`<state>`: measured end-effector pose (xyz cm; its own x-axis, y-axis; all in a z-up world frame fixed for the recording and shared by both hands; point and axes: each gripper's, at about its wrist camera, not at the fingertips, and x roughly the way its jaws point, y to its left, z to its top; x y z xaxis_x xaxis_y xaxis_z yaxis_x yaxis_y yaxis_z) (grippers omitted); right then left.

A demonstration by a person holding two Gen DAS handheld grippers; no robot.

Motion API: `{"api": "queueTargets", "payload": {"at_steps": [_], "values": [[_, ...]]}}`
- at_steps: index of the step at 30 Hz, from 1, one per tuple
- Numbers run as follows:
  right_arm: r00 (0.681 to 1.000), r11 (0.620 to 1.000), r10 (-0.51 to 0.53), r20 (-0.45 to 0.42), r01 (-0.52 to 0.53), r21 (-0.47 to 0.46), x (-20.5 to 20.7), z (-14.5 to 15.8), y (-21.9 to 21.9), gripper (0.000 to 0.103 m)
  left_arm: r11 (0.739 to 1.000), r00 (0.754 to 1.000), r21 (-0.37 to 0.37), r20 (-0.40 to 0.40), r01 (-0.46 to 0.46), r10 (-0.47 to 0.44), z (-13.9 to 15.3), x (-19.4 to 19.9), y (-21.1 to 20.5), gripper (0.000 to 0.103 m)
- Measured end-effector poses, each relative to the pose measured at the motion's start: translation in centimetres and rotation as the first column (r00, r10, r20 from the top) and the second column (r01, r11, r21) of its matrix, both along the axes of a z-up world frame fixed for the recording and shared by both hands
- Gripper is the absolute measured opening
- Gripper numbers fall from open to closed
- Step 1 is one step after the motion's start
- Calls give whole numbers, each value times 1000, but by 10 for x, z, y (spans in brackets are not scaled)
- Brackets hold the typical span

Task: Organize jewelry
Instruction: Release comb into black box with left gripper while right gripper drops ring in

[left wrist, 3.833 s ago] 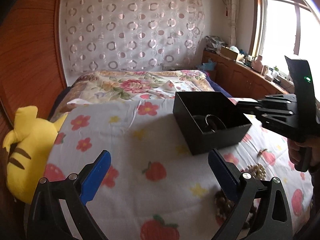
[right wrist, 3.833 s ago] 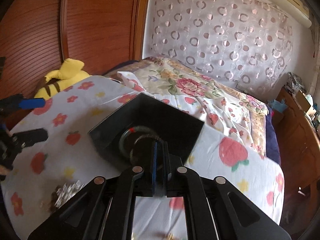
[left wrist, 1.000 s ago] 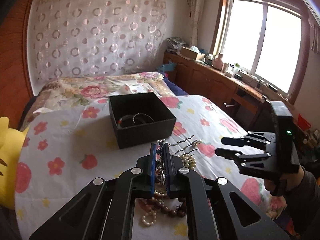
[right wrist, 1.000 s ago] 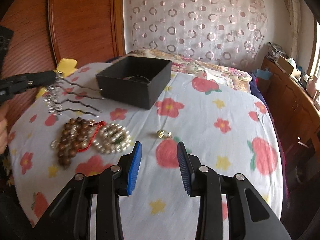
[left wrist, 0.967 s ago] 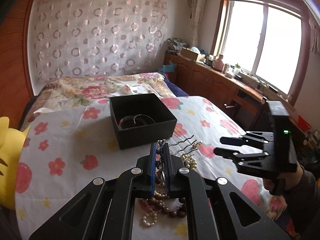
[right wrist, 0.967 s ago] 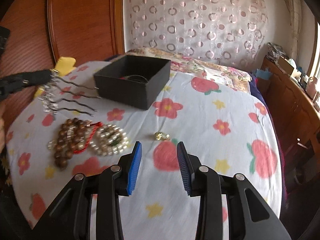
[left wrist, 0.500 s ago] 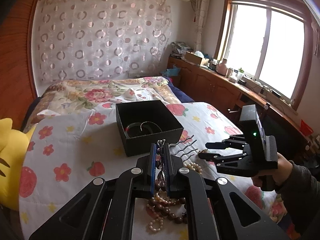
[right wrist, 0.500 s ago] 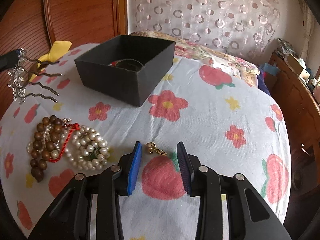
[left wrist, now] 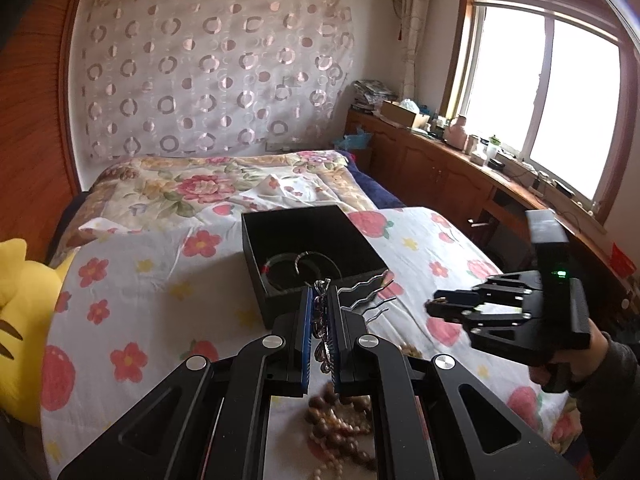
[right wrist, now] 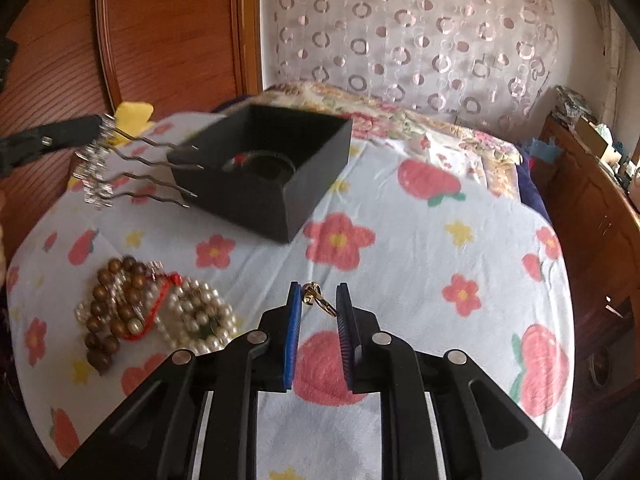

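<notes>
My left gripper (left wrist: 321,308) is shut on a silver hair comb (left wrist: 362,292) and holds it in the air just short of the black box (left wrist: 308,256). The comb (right wrist: 132,176) shows in the right wrist view with its prongs toward the box (right wrist: 264,176). Dark bangles (right wrist: 260,166) lie in the box. My right gripper (right wrist: 318,308) is part closed around a small gold earring (right wrist: 316,298) that lies on the floral sheet; whether the pads touch it I cannot tell. Wooden beads (right wrist: 116,304) and a pearl bracelet (right wrist: 200,316) lie to its left.
A yellow plush toy (left wrist: 20,320) lies at the left edge of the bed by the wooden headboard (right wrist: 160,32). A wooden counter (left wrist: 480,168) with small items runs under the window on the right. The bed edge drops off on the right (right wrist: 560,280).
My left gripper closed on the hair comb, lifted it off the jewelry pile and carried it toward the box. My right gripper left the box, came down over the gold earring and narrowed around it.
</notes>
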<state>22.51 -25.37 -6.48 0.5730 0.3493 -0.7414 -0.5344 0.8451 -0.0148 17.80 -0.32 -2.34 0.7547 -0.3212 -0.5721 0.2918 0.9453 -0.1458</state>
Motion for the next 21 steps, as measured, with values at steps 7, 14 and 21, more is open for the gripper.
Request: {"api": "queueTargets", "payload": {"at_steps": [7,14,21], "values": [[999,1000,-10,48,9,22,7,28,6,19,1000,1000,-7,7,-27,27,9,31,0,6],[998,999,-9,62,7,40,19,45,17,19,998,998,-26,-27,-52,51,3,65,2,6],[997,999,21,71,-24,42,26,52,37,20,997,995,-18,-57,-77,76,-14,82,4,7]]}}
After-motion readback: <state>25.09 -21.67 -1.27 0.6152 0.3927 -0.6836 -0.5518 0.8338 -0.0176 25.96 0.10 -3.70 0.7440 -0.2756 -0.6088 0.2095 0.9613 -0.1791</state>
